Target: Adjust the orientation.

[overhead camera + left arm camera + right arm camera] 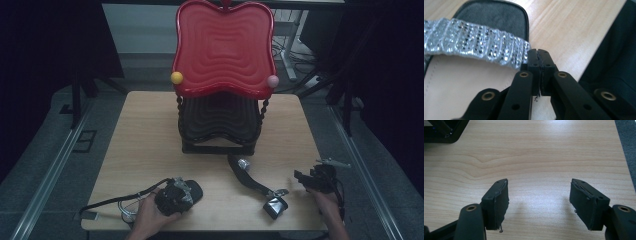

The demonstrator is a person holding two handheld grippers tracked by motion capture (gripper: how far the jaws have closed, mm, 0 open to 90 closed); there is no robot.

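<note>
From the high view, a red two-tier rack (223,50) stands at the far middle of the wooden table (140,135), a yellow ball (176,77) and a pink ball (272,81) on its front corners and a black lower tray (220,117) beneath. One black sandal (257,187) lies heel-toward-the-person on the near right part of the table, a small silver ornament near its far end. The left gripper (181,194) sits over a second sandal (192,190) at the near left, its cable trailing off toward the table edge; the right gripper (305,179) rests at the near right edge, well apart from both shoes.

The left gripper view gives what the overhead cannot: the sandal's (461,82) pale insole, dark toe end and a glittering silver strap (474,45) crossing it. The left gripper (539,53) has its jaws pressed together, pads meeting, just beside the strap's end and over the sole's edge. Whether a thread of the strap is pinched between them is hard to tell (the tips seem to hold nothing).

The right gripper view shows the right gripper (539,195) with jaws spread wide over bare wood, and a corner of the rack's black base (441,131) at top left.
</note>
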